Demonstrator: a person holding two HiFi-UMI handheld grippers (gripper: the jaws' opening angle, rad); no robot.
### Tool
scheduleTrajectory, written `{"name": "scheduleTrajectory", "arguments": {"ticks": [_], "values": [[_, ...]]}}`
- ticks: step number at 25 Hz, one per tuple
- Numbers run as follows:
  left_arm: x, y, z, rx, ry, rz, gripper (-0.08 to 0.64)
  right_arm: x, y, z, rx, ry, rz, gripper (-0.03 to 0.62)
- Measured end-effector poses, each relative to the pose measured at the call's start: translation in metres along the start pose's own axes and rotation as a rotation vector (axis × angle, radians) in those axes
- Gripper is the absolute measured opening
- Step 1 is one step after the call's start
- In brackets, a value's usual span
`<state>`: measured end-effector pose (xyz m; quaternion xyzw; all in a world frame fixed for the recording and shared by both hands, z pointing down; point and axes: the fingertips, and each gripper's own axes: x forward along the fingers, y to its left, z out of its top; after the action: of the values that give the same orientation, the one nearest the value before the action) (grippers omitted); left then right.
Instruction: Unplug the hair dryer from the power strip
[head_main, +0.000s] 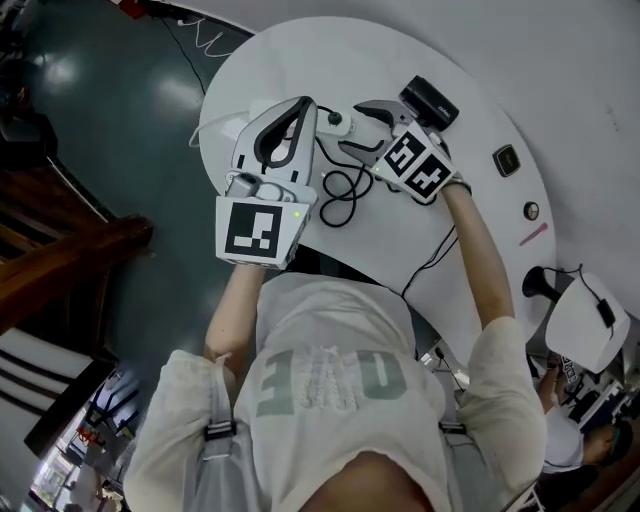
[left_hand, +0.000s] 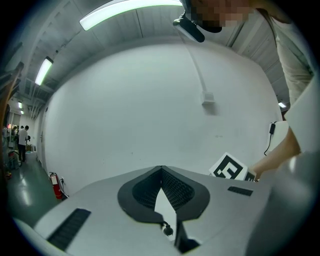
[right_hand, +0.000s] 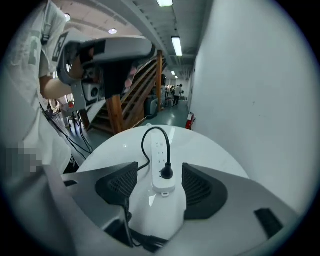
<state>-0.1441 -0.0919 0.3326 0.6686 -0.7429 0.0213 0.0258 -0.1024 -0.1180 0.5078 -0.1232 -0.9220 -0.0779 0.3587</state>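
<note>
On the round white table (head_main: 440, 250) lies a white power strip (right_hand: 159, 159) with a black plug (right_hand: 166, 173) in its near socket. My right gripper (right_hand: 160, 171) is open and tilted down, with its jaws on either side of the strip's near end and apart from the plug. The head view shows the right gripper (head_main: 350, 128) at the power strip (head_main: 333, 120), with a black hair dryer (head_main: 430, 100) just behind and its cable (head_main: 340, 195) looped in front. My left gripper (head_main: 300, 108) is shut and empty beside the strip. The left gripper (left_hand: 161, 171) points level at a white wall.
A small black square (head_main: 506, 160), a round knob (head_main: 531, 211) and a pink pen (head_main: 533, 234) lie on the table's right part. A white rounded object (head_main: 585, 320) stands past the right edge. A wooden stair (head_main: 60, 250) is on the left.
</note>
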Motion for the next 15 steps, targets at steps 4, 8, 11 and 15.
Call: {"name": "scheduleTrajectory", "arguments": {"ticks": [4, 8, 11, 15], "values": [[0.003, 0.011, -0.012, -0.002, 0.027, 0.029, 0.014, 0.041, -0.007, -0.022, -0.006, 0.091, 0.034, 0.270], [0.006, 0.020, -0.028, -0.003, 0.073, 0.046, 0.014, 0.059, -0.018, -0.030, -0.012, 0.127, 0.027, 0.270], [0.006, 0.027, -0.035, -0.011, 0.087, 0.062, 0.014, 0.067, -0.012, -0.039, -0.031, 0.188, 0.074, 0.270], [0.004, 0.031, -0.042, -0.014, 0.103, 0.066, 0.014, 0.070, -0.009, -0.049, -0.101, 0.242, 0.066, 0.242]]}}
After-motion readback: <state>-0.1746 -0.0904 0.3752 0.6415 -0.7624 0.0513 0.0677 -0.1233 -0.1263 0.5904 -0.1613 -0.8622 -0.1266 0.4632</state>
